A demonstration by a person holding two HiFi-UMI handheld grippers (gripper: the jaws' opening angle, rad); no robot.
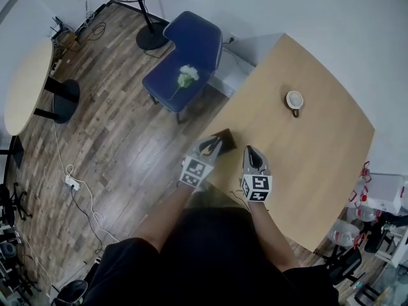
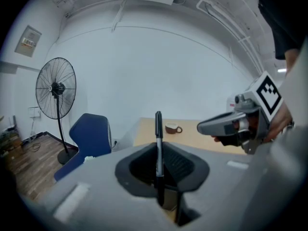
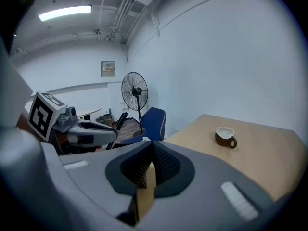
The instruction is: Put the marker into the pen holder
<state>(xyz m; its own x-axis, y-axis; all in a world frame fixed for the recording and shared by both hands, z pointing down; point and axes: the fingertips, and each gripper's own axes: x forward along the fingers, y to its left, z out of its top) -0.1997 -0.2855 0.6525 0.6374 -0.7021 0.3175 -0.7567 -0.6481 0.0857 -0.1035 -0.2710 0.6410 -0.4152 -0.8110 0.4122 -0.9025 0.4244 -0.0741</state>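
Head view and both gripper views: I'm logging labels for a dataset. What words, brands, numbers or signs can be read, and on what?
No text can be read in any view.
On the white wall notice: print too small and blurred to read.
On the cube with black-and-white square markers: patterns only, no letters.
On the slim black marker: no legible label.
On the brown ceramic mug: no print visible.

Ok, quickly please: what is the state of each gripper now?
Left gripper: closed on the marker, which stands upright between its jaws.
Right gripper: closed, holding nothing.
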